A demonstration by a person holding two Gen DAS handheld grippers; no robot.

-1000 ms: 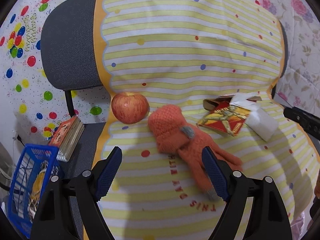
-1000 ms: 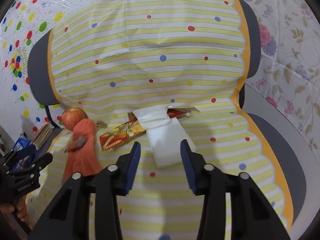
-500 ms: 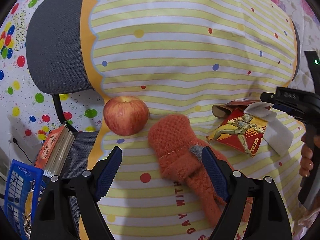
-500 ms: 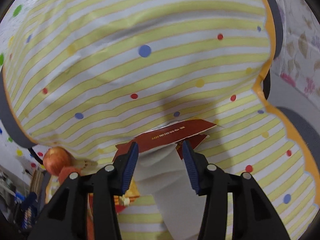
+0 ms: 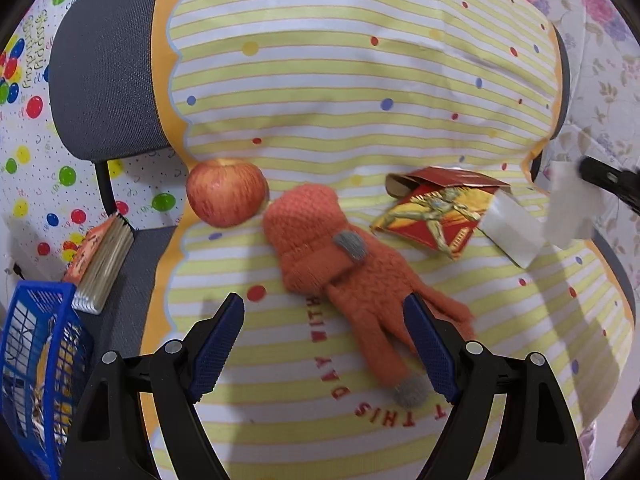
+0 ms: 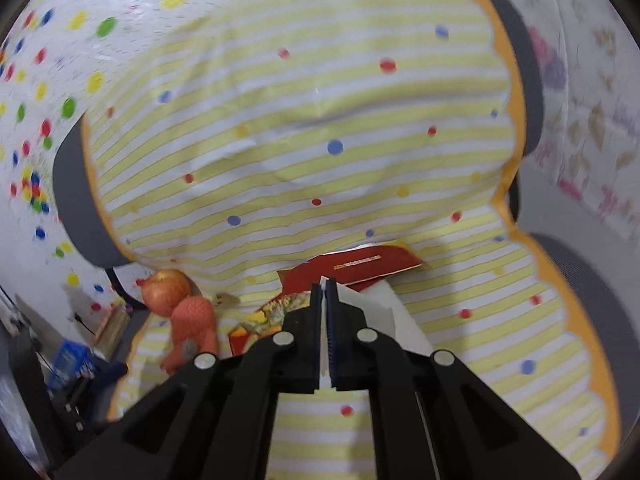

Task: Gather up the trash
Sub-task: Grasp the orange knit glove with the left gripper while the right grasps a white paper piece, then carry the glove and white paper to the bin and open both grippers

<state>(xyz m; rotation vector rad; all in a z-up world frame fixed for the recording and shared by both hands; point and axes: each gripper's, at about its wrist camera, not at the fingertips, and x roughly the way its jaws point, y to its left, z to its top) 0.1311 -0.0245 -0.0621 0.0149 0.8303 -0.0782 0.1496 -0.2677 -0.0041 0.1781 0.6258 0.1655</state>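
One white tissue (image 6: 380,308) hangs lengthwise, pinched edge-up in the right tool (image 6: 324,292).

A grey mesh chair (image 5: 104,80) is draped with a yellow-striped dotted cloth (image 5: 360,80). Left of the chair hangs a balloon-print sheet (image 5: 32,128); right of the chair, a floral sheet (image 5: 608,40).
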